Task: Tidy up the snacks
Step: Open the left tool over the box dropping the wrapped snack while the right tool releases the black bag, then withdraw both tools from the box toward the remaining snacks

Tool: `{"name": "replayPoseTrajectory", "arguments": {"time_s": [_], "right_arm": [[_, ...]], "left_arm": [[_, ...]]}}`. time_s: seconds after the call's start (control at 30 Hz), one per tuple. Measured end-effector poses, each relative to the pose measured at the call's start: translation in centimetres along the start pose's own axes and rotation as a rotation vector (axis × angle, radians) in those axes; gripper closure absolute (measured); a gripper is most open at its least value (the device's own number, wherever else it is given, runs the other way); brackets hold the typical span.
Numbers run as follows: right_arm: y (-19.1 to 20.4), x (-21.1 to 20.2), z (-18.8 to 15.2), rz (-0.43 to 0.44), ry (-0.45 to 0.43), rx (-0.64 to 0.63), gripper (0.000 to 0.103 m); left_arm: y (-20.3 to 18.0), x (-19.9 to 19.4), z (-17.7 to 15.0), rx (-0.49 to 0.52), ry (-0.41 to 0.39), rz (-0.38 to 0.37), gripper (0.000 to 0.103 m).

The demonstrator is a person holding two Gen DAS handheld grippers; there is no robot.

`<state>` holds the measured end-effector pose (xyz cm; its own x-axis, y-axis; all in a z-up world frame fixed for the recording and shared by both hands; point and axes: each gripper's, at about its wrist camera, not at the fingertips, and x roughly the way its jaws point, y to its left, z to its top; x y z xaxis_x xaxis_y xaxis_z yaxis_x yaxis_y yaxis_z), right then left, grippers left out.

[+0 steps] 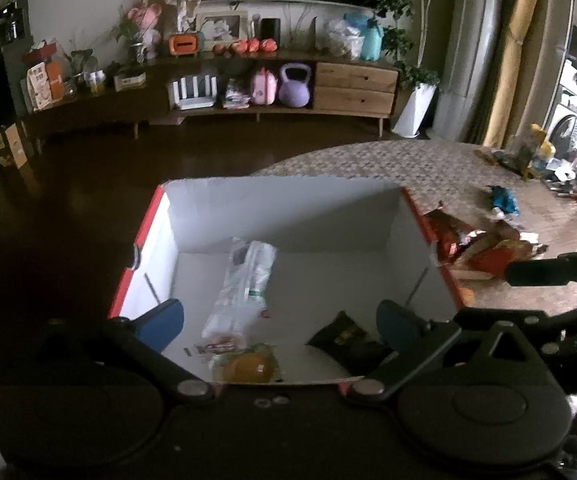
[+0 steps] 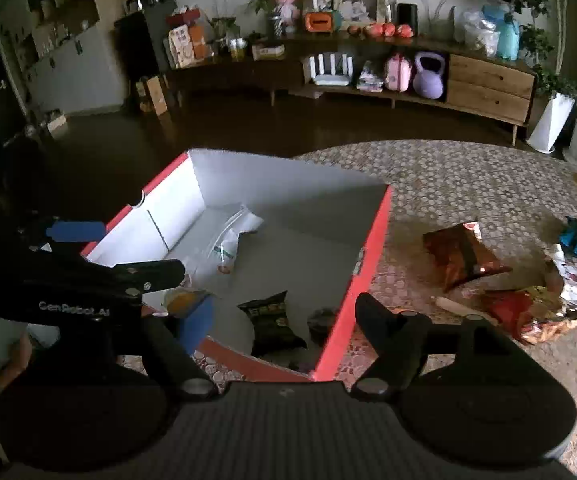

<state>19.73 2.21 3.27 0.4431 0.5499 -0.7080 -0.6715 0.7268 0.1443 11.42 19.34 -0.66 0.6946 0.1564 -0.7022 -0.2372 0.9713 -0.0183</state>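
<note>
Red box, white inside: clear wrapped pack, black snack bag, orange-filled packet. Table, beside box: brown bag, red packets. Left gripper and right gripper: fingers spread, empty.

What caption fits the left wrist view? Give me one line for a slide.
Open left tool hovers over the red box, which holds a white packet, a black packet and an orange snack.
</note>
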Motion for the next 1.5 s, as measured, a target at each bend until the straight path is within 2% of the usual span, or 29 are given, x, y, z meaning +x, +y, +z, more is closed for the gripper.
{"name": "replayPoseTrajectory", "arguments": {"time_s": [0.37,0.57,0.7,0.87,1.03,1.2,1.5], "right_arm": [[-4.6,-6.0,-1.5,-0.021,-0.069,0.056,0.025],[-8.9,-9.2,-3.0,-0.073,-0.089,0.09,0.025],[-11.7,-10.6,-4.0,-0.116,-0.097,0.124,0.025],[-15.2,-11.8,-4.8,-0.165,-0.109,0.155,0.025],[-18.6,-11.8,-5.1,-0.207,-0.114,0.197,0.025],[-21.3,-10.7,-5.0,-0.225,-0.106,0.24,0.025],[-24.6,-6.4,-5.0,-0.217,-0.066,0.314,0.025]], "left_arm": [[-4.6,-2.8,0.6,0.028,-0.048,-0.1,0.0],[-7.8,-2.4,1.1,0.04,0.014,-0.09,0.0],[-9.3,-2.2,1.0,0.02,-0.004,-0.148,0.0],[-12.2,-1.7,1.1,0.047,-0.045,-0.171,0.0],[-15.3,-1.1,1.0,0.062,-0.067,-0.22,0.0],[-17.9,0.3,0.6,0.062,-0.081,-0.228,0.0],[-21.0,3.9,-0.9,0.077,-0.067,-0.144,0.001]]}}
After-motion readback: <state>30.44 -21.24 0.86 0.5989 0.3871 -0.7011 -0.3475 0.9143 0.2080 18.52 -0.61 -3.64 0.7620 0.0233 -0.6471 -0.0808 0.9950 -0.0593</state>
